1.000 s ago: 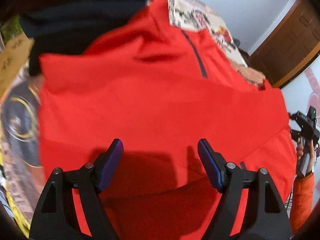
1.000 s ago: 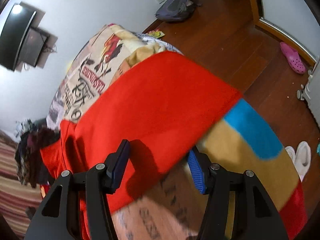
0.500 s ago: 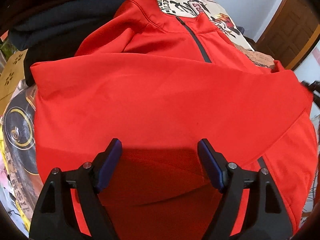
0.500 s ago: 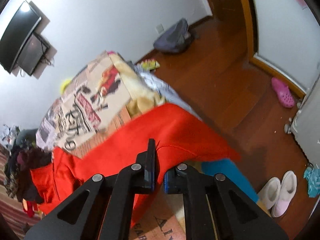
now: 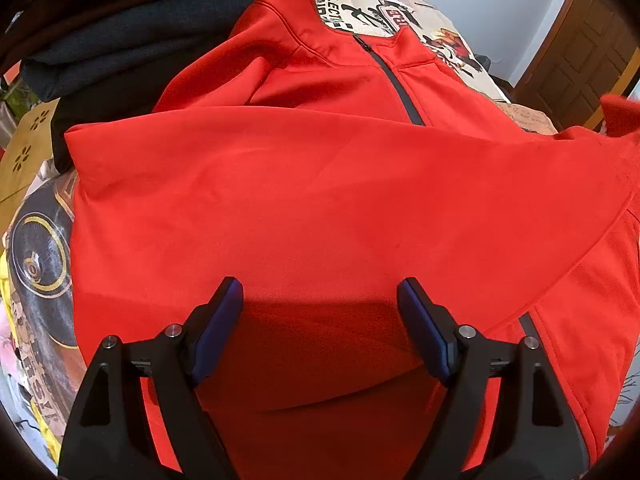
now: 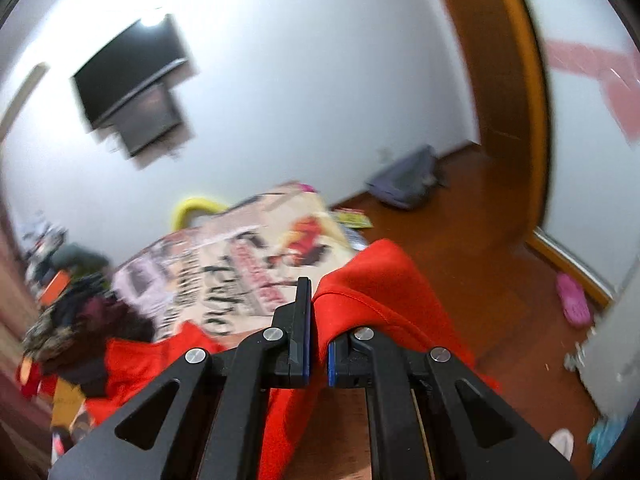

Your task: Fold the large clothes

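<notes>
A large red jacket (image 5: 320, 200) with a dark zipper (image 5: 396, 88) lies spread on the bed, one sleeve folded across its front. My left gripper (image 5: 320, 286) hovers just above the jacket's lower part, open, with nothing between its blue pads. My right gripper (image 6: 316, 320) is shut on a hem edge of the red jacket (image 6: 384, 280) and holds it raised above the bed. The cloth drapes over the right finger and hangs down. In the left wrist view that raised corner (image 5: 618, 116) shows blurred at the right edge.
A pile of dark clothes (image 5: 120, 40) sits at the bed's far left on the printed bedspread (image 5: 380, 4). A wooden door (image 5: 580, 48) stands beyond. A wall television (image 6: 132, 76), a grey backpack (image 6: 404, 184) and a pink shoe (image 6: 574, 300) on the wooden floor (image 6: 480, 260) are in view.
My right gripper closed on the jacket's edge and rose with it, tilting toward the wall. The left gripper stayed open over the jacket, and the jacket's right corner lifted.
</notes>
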### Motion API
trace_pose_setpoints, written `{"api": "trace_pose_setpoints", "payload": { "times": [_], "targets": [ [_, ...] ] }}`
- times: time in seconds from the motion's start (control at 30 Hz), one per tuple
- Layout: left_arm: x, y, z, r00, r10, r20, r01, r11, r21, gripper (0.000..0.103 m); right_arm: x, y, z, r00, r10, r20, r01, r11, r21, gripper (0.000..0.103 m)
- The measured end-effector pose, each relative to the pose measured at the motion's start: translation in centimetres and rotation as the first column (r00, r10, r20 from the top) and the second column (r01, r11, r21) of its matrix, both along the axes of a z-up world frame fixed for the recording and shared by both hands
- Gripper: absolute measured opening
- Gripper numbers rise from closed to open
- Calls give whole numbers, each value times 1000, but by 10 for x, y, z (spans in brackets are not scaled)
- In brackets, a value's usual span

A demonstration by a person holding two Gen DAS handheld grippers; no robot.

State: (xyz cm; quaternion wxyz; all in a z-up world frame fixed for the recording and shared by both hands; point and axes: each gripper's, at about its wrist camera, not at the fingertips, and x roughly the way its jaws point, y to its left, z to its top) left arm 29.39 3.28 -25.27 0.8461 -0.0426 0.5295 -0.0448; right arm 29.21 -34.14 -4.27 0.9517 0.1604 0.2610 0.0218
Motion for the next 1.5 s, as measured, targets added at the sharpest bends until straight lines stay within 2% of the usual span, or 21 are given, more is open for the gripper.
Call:
{"api": "trace_pose_setpoints", "payload": {
  "times": [0.13, 0.3, 0.5, 0.57, 0.67, 0.77, 0.83, 0.87, 0.93, 1.1, 1.2, 1.37, 1.5],
  "targets": [
    [-6, 5, 5, 1000, 12, 9, -12, 1000, -6, 80, 1, 46, 7, 990, 138, -22, -139, 988, -59, 5],
    [-21, 11, 19, 999, 10, 52, -10, 1000, 2, 80, 9, 97, -31, 949, 269, -165, -287, 953, -95, 5],
    [-42, 12, 37, 994, -31, 107, 25, 998, 61, 80, 1, 138, -114, 822, 374, -430, -436, 898, -53, 6],
    [-47, 10, 41, 992, -48, 119, 38, 996, 85, 80, -8, 145, -130, 782, 377, -497, -464, 884, -58, 8],
    [-53, 4, 46, 988, -73, 137, 56, 991, 120, 80, -18, 147, -135, 753, 363, -549, -493, 864, -105, 10],
    [-56, -2, 50, 984, -92, 150, 74, 990, 124, 80, -25, 141, -123, 755, 385, -531, -510, 854, -104, 15],
    [-56, -6, 53, 983, -100, 154, 82, 990, 114, 80, -28, 132, -113, 766, 388, -512, -499, 861, -95, 23],
    [-55, -8, 55, 982, -103, 157, 86, 990, 107, 80, -29, 126, -105, 776, 388, -497, -490, 867, -87, 26],
    [-54, -12, 59, 980, -105, 166, 89, 991, 103, 80, -30, 115, -93, 802, 382, -460, -462, 884, -72, 39],
    [-50, -20, 70, 976, -101, 195, 85, 992, 88, 80, -29, 72, -71, 869, 316, -381, -343, 939, -4, 48],
    [-47, -22, 75, 973, -100, 207, 84, 993, 85, 80, -22, 44, -75, 888, 262, -378, -257, 964, 64, 51],
    [-43, -27, 76, 974, -97, 207, 84, 994, 71, 80, -8, 0, -109, 883, 163, -440, -88, 978, 187, 51],
    [-41, -31, 70, 976, -103, 190, 90, 993, 77, 80, 4, -24, -150, 845, 148, -514, 25, 949, 315, 51]
  ]
}}
